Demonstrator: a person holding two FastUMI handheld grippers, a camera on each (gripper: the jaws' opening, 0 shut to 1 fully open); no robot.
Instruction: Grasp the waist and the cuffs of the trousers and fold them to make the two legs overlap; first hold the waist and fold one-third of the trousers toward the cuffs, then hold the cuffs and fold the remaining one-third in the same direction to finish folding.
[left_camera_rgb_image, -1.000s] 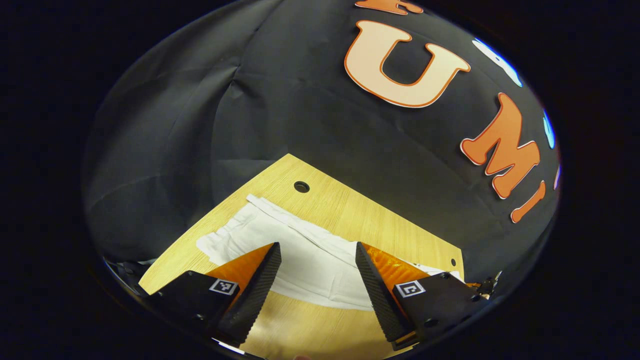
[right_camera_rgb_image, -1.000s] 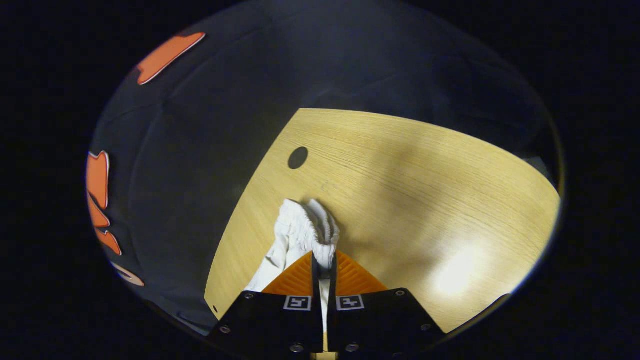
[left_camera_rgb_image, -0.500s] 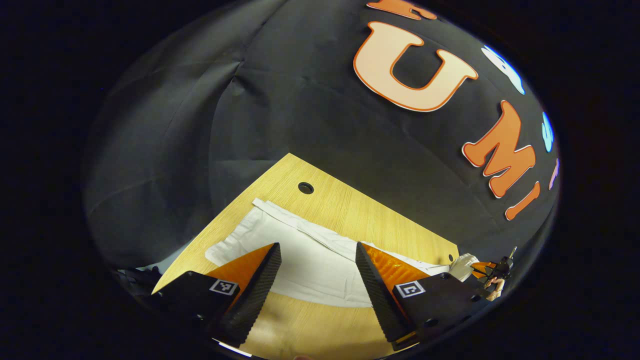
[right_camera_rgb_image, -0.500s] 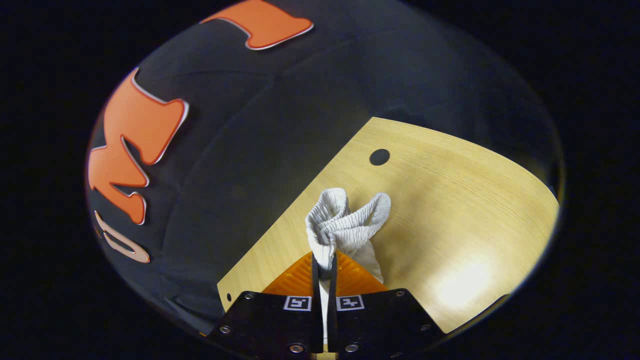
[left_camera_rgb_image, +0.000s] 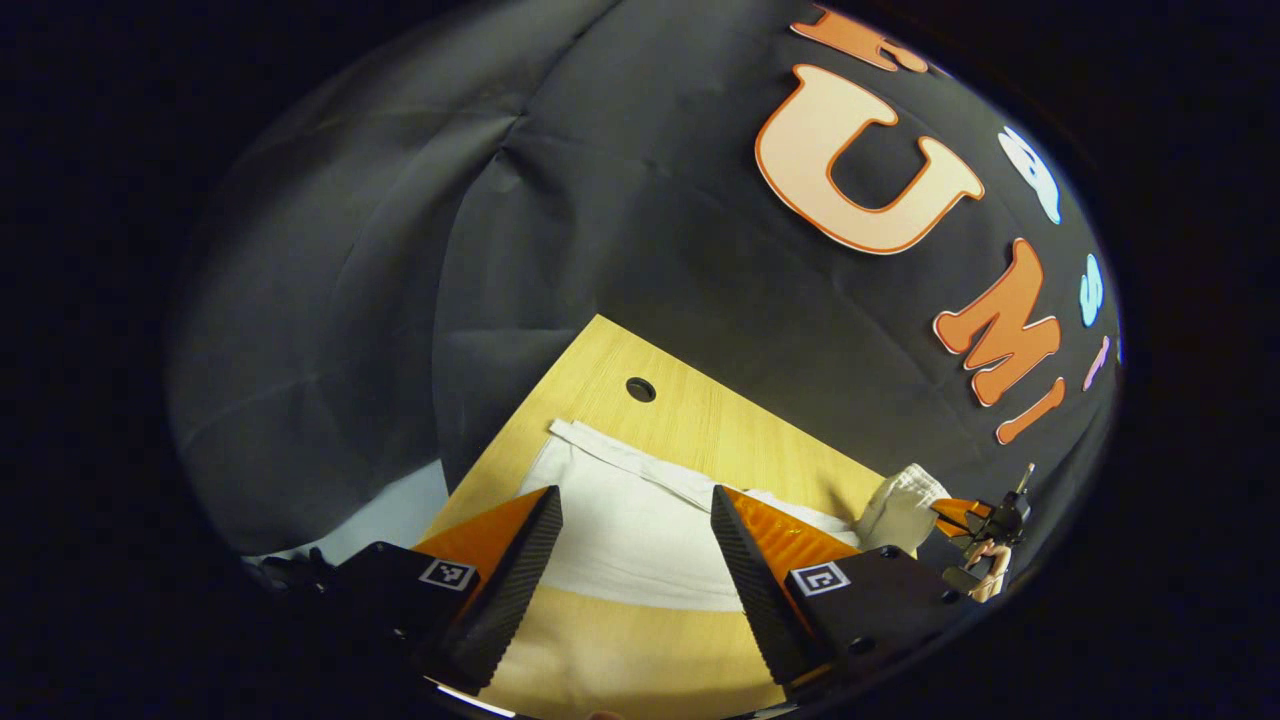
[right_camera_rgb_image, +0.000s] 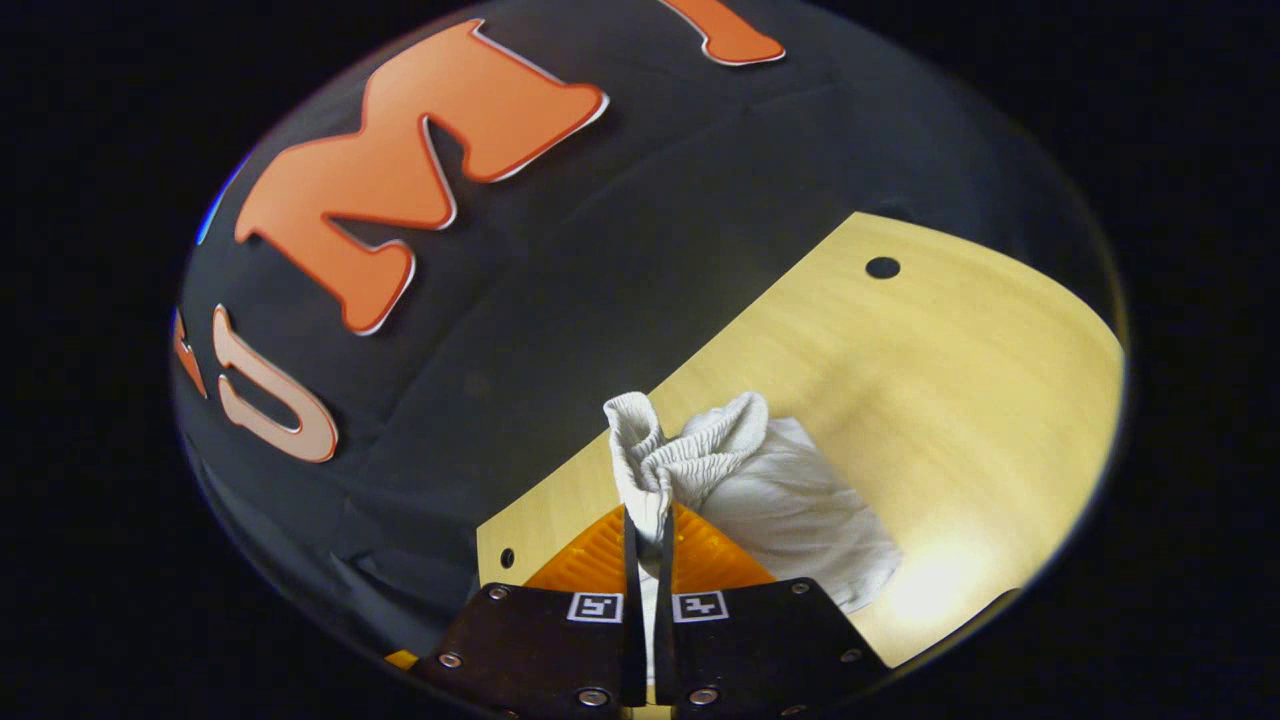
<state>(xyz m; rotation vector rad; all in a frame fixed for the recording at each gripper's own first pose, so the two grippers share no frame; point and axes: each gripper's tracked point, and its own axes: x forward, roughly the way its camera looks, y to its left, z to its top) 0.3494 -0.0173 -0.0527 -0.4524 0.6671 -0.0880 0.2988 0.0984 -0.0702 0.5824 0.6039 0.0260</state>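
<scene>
White cotton trousers (left_camera_rgb_image: 640, 520) lie flat and smooth on the pale wood-grain table (left_camera_rgb_image: 690, 420), their ribbed elastic waist (right_camera_rgb_image: 690, 450) bunched and lifted. The right gripper (right_camera_rgb_image: 648, 520) is clamped on that gathered waistband. The left gripper (left_camera_rgb_image: 636, 520) hovers above the cloth, fingers wide apart.

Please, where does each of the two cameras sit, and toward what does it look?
Left gripper view: rides on the open left gripper, above the table, facing the flat trousers; the right gripper shows far right.
Right gripper view: rides on the right gripper, shut on the bunched waist.
Shared: trousers, table, the right gripper.
</scene>
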